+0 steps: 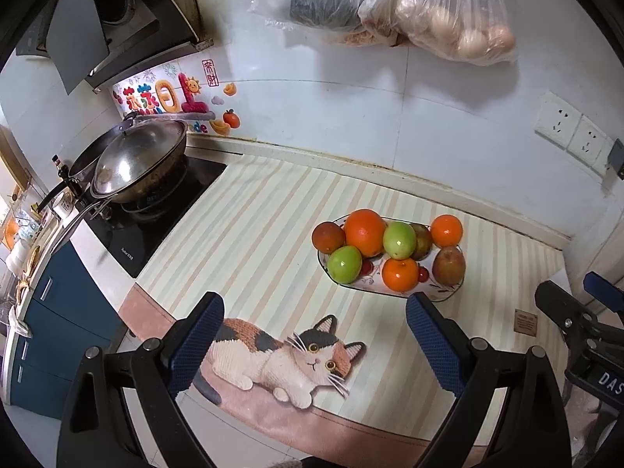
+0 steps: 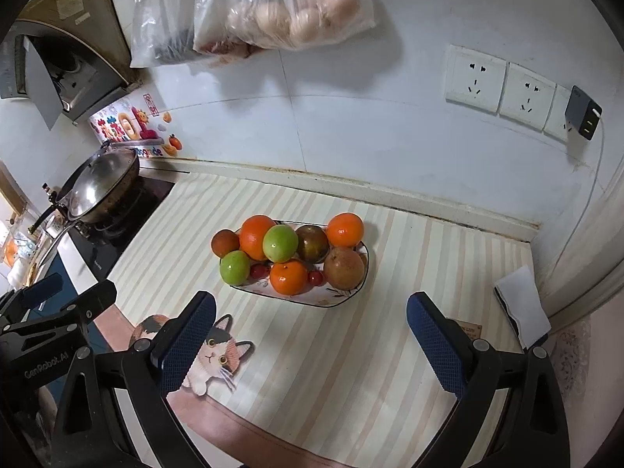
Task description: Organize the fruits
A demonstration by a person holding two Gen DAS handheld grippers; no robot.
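A home kitchen: at 9 o'clock a lidded wok (image 1: 136,163) sits on a black hob (image 1: 156,210) under a range hood (image 1: 117,19). Bags of eggs (image 2: 296,15) hang on the tiled wall at 12 o'clock, sockets (image 2: 503,89) at 2 o'clock, and a cat mat (image 1: 273,257) covers the counter (image 1: 97,257).

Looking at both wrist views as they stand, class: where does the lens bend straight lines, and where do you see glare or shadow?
Left wrist view: the counter's back edge bows in a curve, black corners frame the picture, and the wok lid carries bright glare. Right wrist view: the same bowing along the mat's stripes, and the hanging bags cast soft shadows on the white wall; the fruit is sharp.
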